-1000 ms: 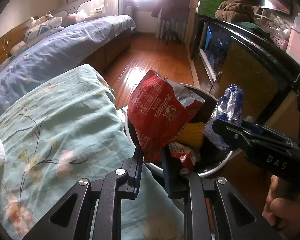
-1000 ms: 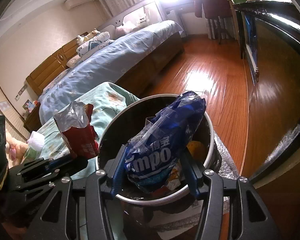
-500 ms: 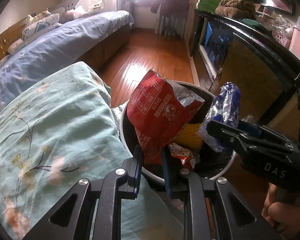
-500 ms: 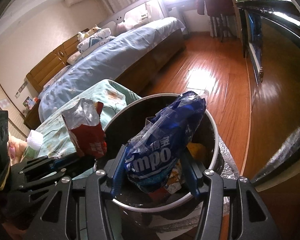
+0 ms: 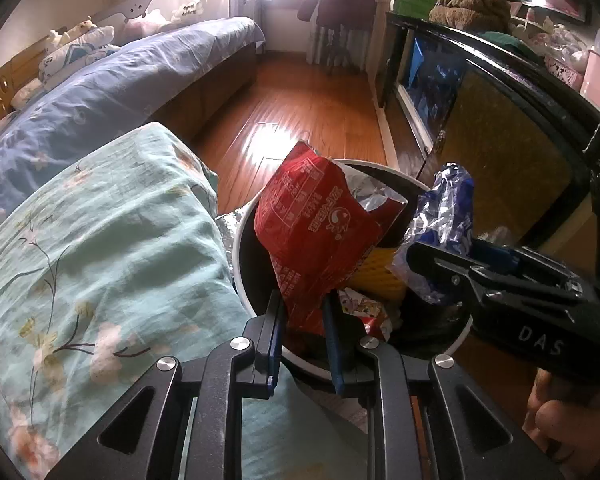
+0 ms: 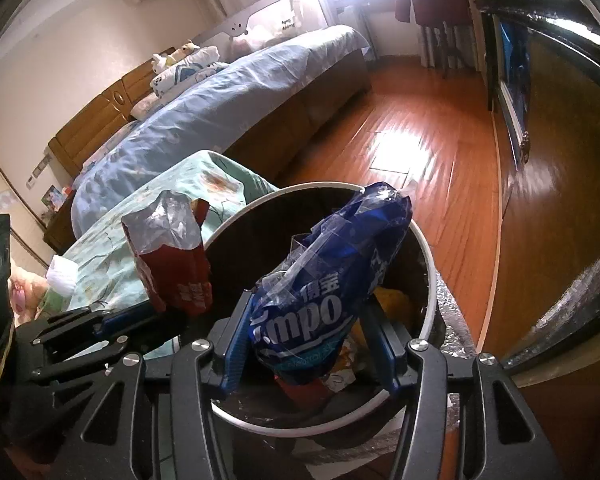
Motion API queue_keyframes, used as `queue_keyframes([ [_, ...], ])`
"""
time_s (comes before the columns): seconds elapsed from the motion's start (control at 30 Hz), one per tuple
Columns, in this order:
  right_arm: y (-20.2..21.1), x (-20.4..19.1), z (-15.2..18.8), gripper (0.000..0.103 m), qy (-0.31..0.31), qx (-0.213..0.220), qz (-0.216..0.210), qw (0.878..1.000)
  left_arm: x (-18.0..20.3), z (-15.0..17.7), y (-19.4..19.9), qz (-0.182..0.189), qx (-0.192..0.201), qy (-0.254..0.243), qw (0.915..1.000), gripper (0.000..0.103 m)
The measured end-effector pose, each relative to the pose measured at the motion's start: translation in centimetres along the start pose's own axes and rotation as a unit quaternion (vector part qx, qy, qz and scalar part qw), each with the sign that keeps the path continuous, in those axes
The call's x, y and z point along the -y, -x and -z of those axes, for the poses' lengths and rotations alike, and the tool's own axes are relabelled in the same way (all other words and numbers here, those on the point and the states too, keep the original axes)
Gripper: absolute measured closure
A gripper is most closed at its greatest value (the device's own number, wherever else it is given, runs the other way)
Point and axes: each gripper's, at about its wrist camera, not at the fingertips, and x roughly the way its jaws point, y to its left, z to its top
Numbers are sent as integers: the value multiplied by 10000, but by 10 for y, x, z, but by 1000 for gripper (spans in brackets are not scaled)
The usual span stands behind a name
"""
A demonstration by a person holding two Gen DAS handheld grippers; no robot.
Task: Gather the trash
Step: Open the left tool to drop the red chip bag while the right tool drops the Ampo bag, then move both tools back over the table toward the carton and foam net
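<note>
A round trash bin [image 5: 240, 240] with a white rim stands on the floor beside the bed, with yellow and printed wrappers inside. My left gripper [image 5: 303, 300] is shut on the bottom of a torn red snack bag [image 5: 320, 236], which it holds upright over the bin's near-left rim. From the right wrist view the red bag [image 6: 172, 264] and left gripper [image 6: 140, 312] sit at the bin's left edge. My right gripper [image 6: 308, 304] is shut on a crumpled blue plastic wrapper [image 6: 332, 280] held above the bin rim [image 6: 424, 248]. The blue wrapper [image 5: 448, 216] also shows in the left wrist view.
A green floral quilt [image 5: 100, 240] lies left of the bin, with a blue-covered bed [image 5: 120, 92] behind it. A dark glass-front cabinet [image 5: 500, 120] runs along the right. A wooden floor [image 5: 300, 112] stretches ahead. A white crumpled tissue [image 6: 62, 276] rests on the quilt.
My left gripper has carried the red bag from over the quilt's edge to further over the bin. The right gripper and blue wrapper have stayed in place.
</note>
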Motion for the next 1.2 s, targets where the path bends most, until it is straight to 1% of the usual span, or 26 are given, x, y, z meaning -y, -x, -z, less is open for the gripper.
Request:
queue_keyframes([
  [0.5,0,4,-6,48,-37,-23,52,10000,0,-3,-7,-51,-21,-58,10000,84],
  [0.57,0,5,-8,46,-46,-26,45,10000,0,-3,-7,-75,-8,-89,9999,82],
  [0.6,0,7,-9,44,-64,-36,28,10000,-1,-2,-6,-87,-4,-94,9999,80],
  [0.63,0,8,-10,38,-97,-48,6,9999,-1,-2,-6,-90,-5,-94,9999,72],
  [0.67,0,10,-10,34,-129,-51,-19,9999,-2,-2,-4,-104,4,-88,9999,56],
  [0.7,1,11,-11,32,-167,-46,-39,9998,-3,-1,-2,-135,39,-78,9999,50],
  [0.73,2,12,-11,30,-198,-39,-45,9998,-4,1,1,-151,104,-75,9998,46],
  [0.77,3,12,-11,27,-215,-39,-49,9998,-5,2,5,-147,143,-74,9998,46],
  [0.83,5,11,-11,25,-237,-20,-70,9997,-8,8,11,-139,142,-66,9998,45],
  [0.87,7,10,-10,25,-247,-8,-76,9997,-10,11,14,-143,164,-52,9997,43],
  [0.9,10,8,-9,25,-264,12,-98,9996,-16,18,19,-178,201,13,9996,41],
  [0.93,13,6,-8,25,-275,45,-141,9995,-21,23,23,-205,215,93,9995,34],
  [0.97,15,3,-6,25,-275,83,-187,9994,-26,30,27,-203,225,194,9994,30],
  [1.0,18,-1,-4,25,-265,125,-225,9993,-35,39,32,-155,229,351,9990,29],
  [1.07,22,-11,1,22,-220,179,-268,9992,-47,52,41,-146,250,550,9981,23],
  [1.1,23,-17,4,21,-191,184,-293,9992,-56,62,47,-253,303,700,9968,22],
  [1.17,23,-30,10,13,-114,93,-287,9995,-68,74,56,-374,335,885,9948,19],
  [1.2,23,-38,13,13,-56,27,-287,9996,-74,80,60,-457,343,961,9937,19],
])
